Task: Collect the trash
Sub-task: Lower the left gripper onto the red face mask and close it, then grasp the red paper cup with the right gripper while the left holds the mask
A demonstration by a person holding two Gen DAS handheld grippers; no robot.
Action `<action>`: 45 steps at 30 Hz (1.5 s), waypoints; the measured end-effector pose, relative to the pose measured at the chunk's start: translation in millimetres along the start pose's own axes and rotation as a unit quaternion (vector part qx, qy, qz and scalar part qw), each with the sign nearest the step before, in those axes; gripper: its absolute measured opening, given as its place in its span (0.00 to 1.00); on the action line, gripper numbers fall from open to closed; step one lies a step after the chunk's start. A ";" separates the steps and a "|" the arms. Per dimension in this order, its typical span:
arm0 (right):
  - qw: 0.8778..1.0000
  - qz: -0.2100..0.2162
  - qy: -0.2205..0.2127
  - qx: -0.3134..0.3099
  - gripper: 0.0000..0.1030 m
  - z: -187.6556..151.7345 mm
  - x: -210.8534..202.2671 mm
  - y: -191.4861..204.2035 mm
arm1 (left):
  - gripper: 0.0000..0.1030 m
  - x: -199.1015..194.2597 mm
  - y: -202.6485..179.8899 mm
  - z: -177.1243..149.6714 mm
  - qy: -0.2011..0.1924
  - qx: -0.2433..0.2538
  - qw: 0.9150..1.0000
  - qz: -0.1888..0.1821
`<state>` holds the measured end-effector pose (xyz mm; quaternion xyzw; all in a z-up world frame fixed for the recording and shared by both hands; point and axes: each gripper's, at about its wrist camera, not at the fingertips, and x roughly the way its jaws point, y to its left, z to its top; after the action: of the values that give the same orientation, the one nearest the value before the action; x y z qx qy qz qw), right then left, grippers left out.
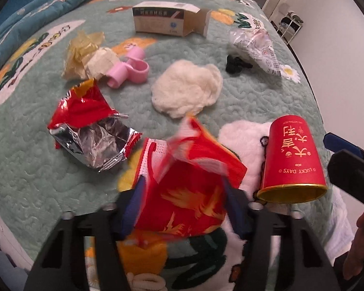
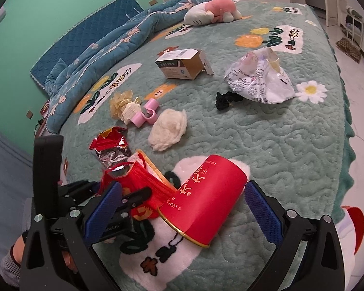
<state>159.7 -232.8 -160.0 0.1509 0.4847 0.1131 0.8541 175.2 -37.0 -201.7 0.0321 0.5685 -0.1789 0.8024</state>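
Note:
My left gripper (image 1: 182,208) is shut on a red face mask (image 1: 191,189) with yellow flame print, which bunches up between the blue pads (image 1: 131,208) just above the bedspread. In the right wrist view the same mask (image 2: 143,181) sits by the left gripper's black finger (image 2: 136,195). A red paper cup (image 2: 206,189) with gold lettering lies on its side, rim toward me. My right gripper (image 2: 183,185) is open around the cup, its pads (image 2: 262,208) apart from the cup's wall. In the left wrist view the cup (image 1: 293,155) lies to the right of the mask.
On the green quilted bedspread (image 2: 279,145) lie a torn red foil bag (image 1: 85,121), a cotton wad (image 1: 186,89), a pink plastic piece (image 1: 131,70), crumpled yellowish paper (image 1: 82,53), an open carton (image 1: 167,20), a white plastic bag (image 1: 257,48) and a black hair tie (image 1: 236,64). The bed's edge drops off at right.

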 end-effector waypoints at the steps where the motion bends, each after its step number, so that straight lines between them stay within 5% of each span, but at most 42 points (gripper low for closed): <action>1: 1.000 -0.002 -0.001 -0.001 0.96 -0.2 -0.1 -0.2 | 0.29 1.0 -1.0 -0.1 0.002 0.004 1.000 0.000; 2: 1.000 -0.002 0.000 -0.001 0.96 0.4 0.2 -1.1 | 0.20 2.1 -2.6 -0.5 0.003 0.010 1.000 0.003; 7: 1.000 0.001 0.006 0.004 0.96 0.1 2.8 -4.0 | 0.09 1.2 0.8 -1.2 -0.004 0.000 1.000 -0.001; 15: 1.000 0.012 0.007 0.001 0.96 -3.4 3.3 -1.5 | 0.08 -29.2 -4.8 2.8 -0.041 0.021 0.999 0.018; 25: 0.998 -0.016 0.021 0.053 0.96 -3.8 16.4 -22.5 | 0.08 -25.0 -19.6 0.6 -0.037 0.057 0.997 0.021; 32: 0.994 0.001 0.046 0.097 0.95 -6.8 37.5 -35.0 | 0.08 -20.0 -18.6 0.9 -0.031 0.057 0.998 0.017; 36: 0.993 0.013 0.066 0.101 0.74 -8.2 48.1 -37.5 | 0.08 -17.2 -18.1 1.8 -0.028 0.057 0.998 0.016; 45: 0.997 0.027 0.050 0.051 0.44 -12.1 43.5 -22.3 | 0.08 -19.6 -21.5 1.4 -0.032 0.060 0.998 0.018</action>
<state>172.3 -237.0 -208.6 0.2018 0.5279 0.1190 0.8164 163.8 -52.5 -179.8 0.0844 0.5302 -0.1994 0.8197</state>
